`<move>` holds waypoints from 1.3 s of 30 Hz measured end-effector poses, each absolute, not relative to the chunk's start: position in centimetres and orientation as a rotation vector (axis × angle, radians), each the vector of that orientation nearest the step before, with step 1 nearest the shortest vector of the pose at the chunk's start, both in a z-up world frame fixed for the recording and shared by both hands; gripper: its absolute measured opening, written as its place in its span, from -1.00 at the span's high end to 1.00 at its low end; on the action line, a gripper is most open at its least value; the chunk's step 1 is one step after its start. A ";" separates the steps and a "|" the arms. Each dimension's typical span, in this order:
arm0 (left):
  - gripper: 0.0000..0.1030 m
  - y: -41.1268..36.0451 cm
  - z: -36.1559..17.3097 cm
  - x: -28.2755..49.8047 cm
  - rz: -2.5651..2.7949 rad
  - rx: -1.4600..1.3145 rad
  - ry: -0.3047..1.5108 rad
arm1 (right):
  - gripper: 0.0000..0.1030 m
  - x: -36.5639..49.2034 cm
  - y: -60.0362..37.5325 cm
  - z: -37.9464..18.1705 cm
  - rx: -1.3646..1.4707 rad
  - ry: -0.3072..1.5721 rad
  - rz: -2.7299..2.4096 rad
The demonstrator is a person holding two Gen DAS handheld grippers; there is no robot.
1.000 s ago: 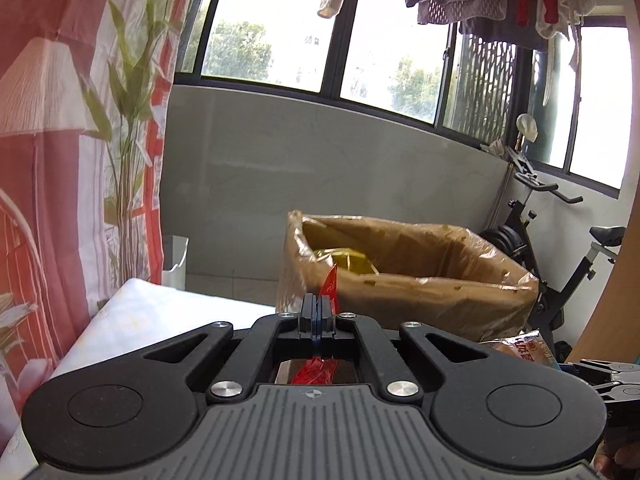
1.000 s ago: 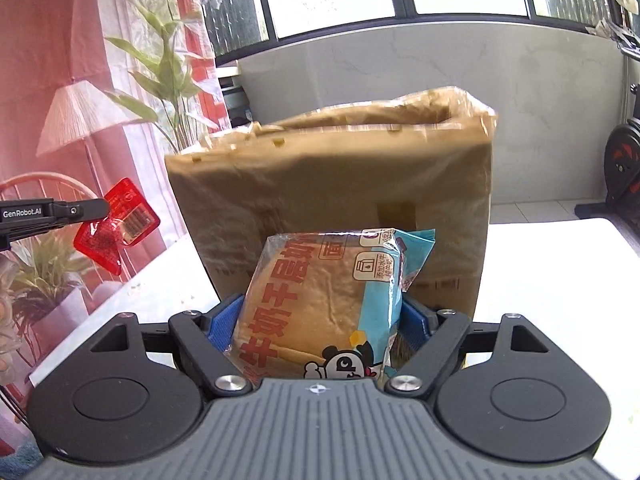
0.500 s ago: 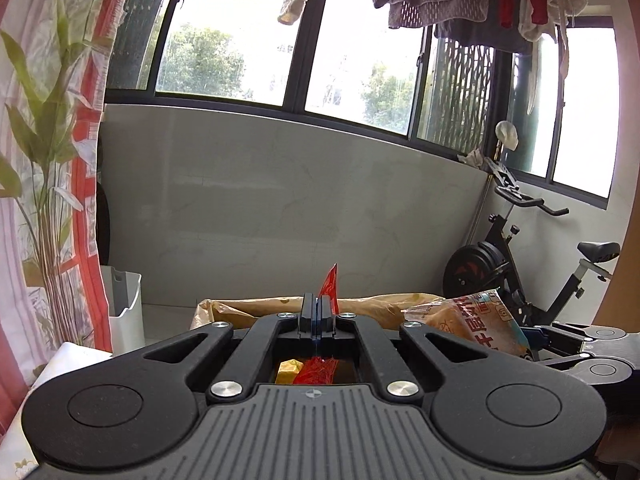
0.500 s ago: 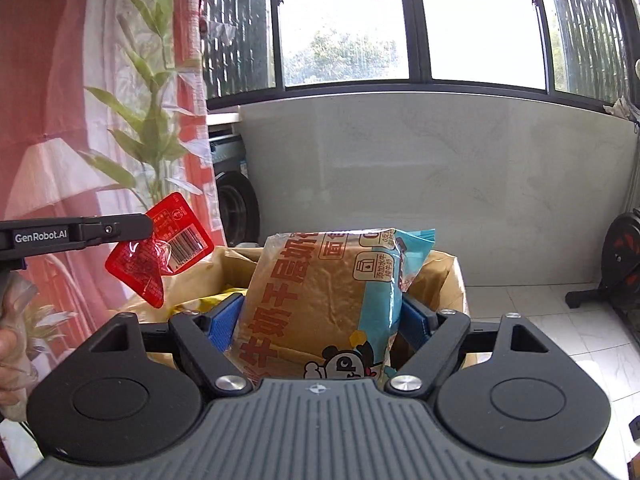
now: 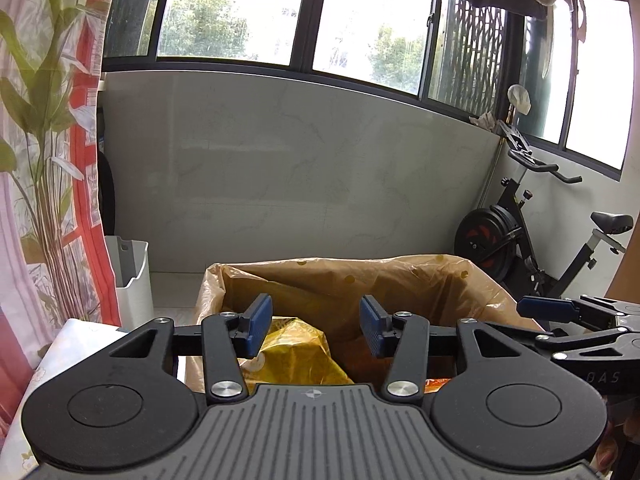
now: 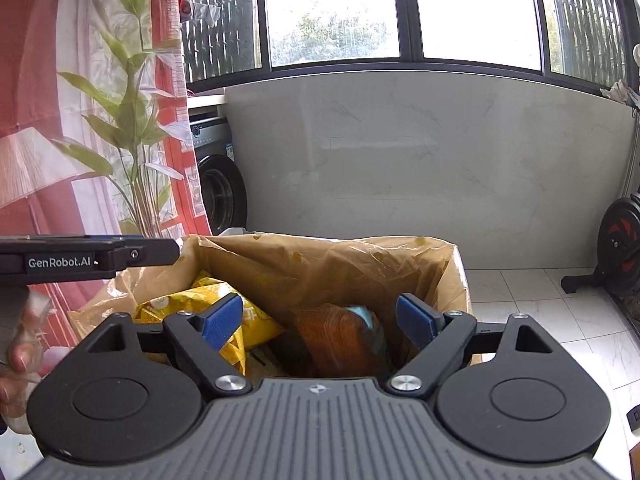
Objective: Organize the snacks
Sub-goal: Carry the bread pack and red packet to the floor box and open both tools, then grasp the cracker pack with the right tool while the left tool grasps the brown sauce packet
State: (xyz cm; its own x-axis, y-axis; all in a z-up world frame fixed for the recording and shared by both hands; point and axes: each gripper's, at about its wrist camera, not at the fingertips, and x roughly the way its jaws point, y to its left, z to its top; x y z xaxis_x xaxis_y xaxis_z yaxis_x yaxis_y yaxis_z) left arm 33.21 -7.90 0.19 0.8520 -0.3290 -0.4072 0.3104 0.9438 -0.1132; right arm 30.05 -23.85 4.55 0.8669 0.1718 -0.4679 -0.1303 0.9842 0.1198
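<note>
Our two grippers are the same build: left gripper (image 5: 316,326) and right gripper (image 6: 319,322) both have matte black linkage arms, silver screws at the pivots, a ribbed grey base plate and round black discs on either side. Blue ridged pads (image 5: 259,323) line the jaws. White "GenRobot.AI" lettering (image 6: 59,262) runs along the side.

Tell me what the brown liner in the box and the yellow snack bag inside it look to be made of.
Brown liner: thin plastic film by the look, glossy, crinkled, slightly see-through at its rim. Yellow snack bag: probably plastic or foil-laminate film, shiny, with sharp creases and printed marks.
</note>
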 end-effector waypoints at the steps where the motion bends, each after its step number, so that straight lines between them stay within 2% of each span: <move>1: 0.01 -7.5 0.2 32.7 -0.336 -0.037 0.440 | -0.68 29.5 -24.1 4.8 0.098 0.489 0.169; 8: 0.00 -2.6 0.3 27.9 -0.325 -0.018 0.453 | -0.68 24.5 -24.6 5.2 0.135 0.442 0.196; 14: 0.00 1.5 -2.3 23.4 -0.269 -0.021 0.490 | -0.67 19.8 -24.0 3.0 0.140 0.426 0.185; 19: 0.00 3.6 -6.5 20.7 -0.227 -0.030 0.595 | -0.66 17.4 -23.4 -1.1 0.182 0.503 0.159; 26: 0.00 5.0 -13.5 16.8 -0.223 0.034 0.776 | -0.53 15.1 -21.9 -7.7 0.223 0.684 0.099; 32: 0.00 4.6 -16.1 14.4 -0.343 0.162 0.832 | -0.53 13.7 -21.1 -10.6 0.212 0.781 0.094; 39: -0.22 4.3 -17.8 12.9 -0.504 0.274 0.889 | -0.53 12.9 -21.2 -11.0 0.233 0.789 0.082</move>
State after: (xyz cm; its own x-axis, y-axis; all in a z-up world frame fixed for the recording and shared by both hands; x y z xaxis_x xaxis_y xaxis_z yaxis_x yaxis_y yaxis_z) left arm 12.91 4.25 -17.78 0.5245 -0.3043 -0.7951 0.5263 0.8500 0.0219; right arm 12.93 -21.22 -11.01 0.7030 0.1599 -0.6930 0.0135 0.9712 0.2378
